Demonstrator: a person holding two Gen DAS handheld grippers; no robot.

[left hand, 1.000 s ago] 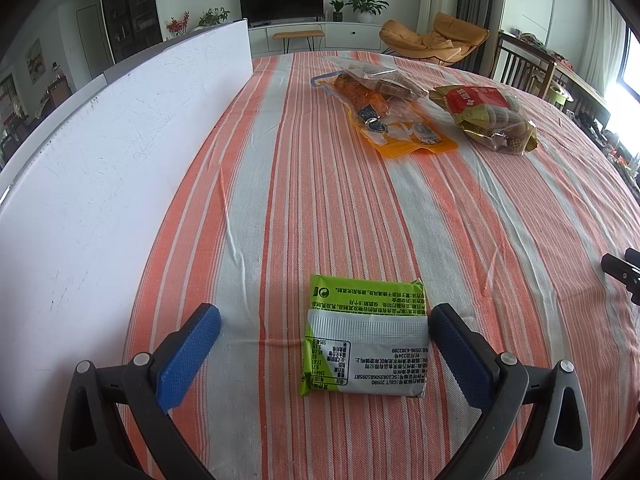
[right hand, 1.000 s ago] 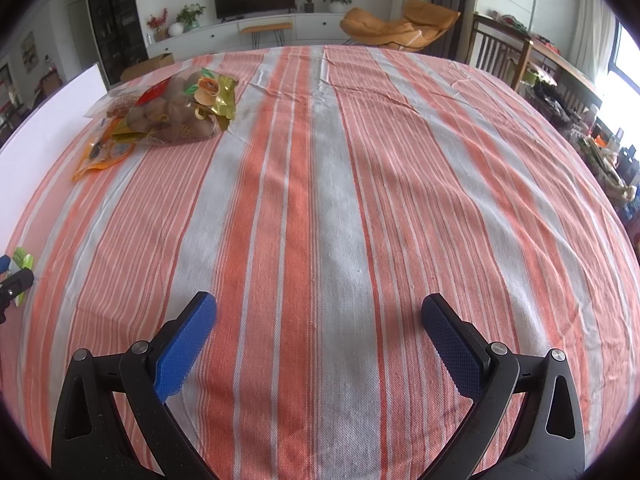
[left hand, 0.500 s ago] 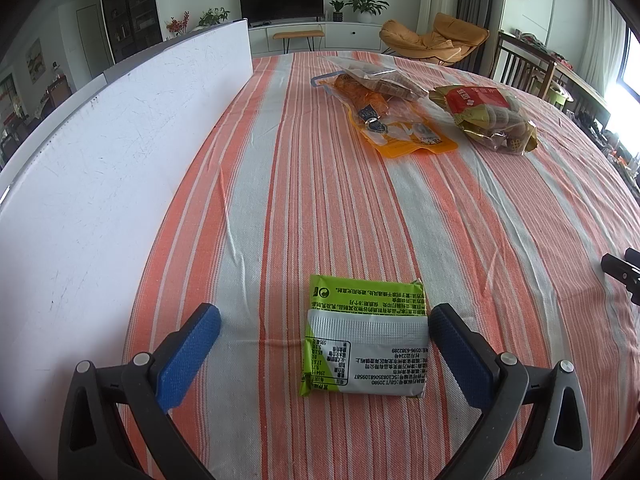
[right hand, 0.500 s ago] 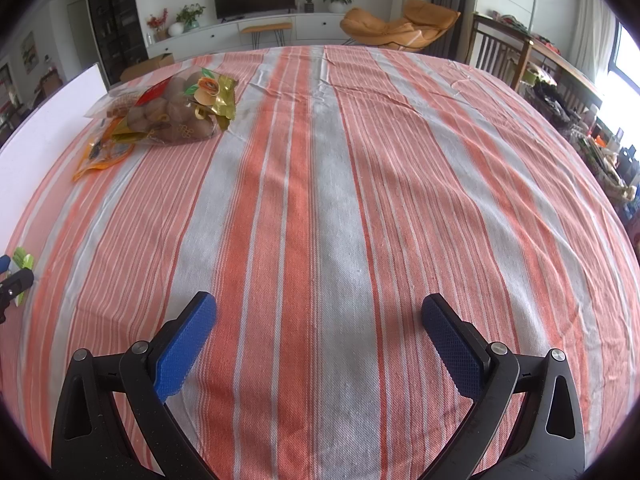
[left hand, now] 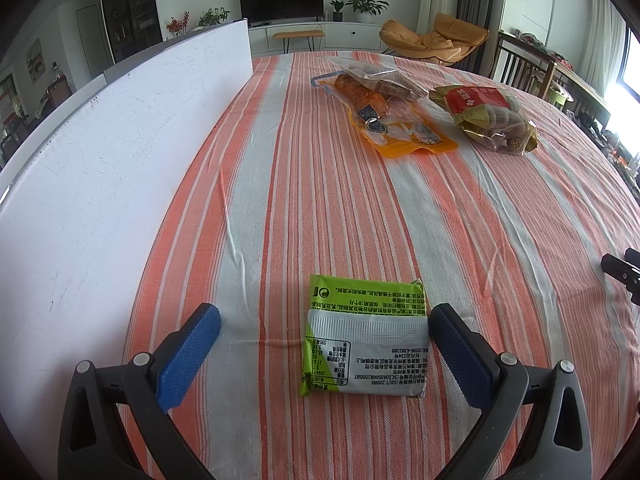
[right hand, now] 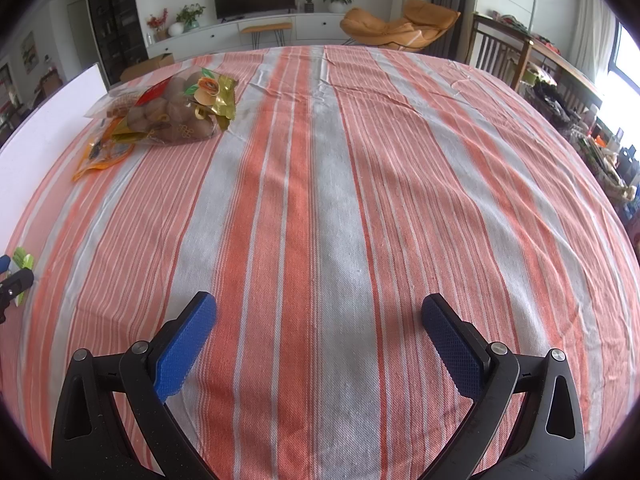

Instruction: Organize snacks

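Observation:
A green and silver snack packet (left hand: 365,340) lies flat on the striped tablecloth (left hand: 320,200), between the open fingers of my left gripper (left hand: 324,320), close to the right finger. Farther back lie an orange pouch (left hand: 404,132), a clear bag of snacks (left hand: 380,80) and a gold and red bag (left hand: 484,118). My right gripper (right hand: 318,312) is open and empty over bare cloth. In the right wrist view the gold bag (right hand: 172,114) and orange pouch (right hand: 100,156) lie at the far left, and the green packet's edge (right hand: 22,264) shows at the left rim.
A white board (left hand: 100,184) stands upright along the left side of the table. The tip of the other gripper (left hand: 620,270) shows at the right edge of the left wrist view. Chairs and a TV cabinet stand beyond the table.

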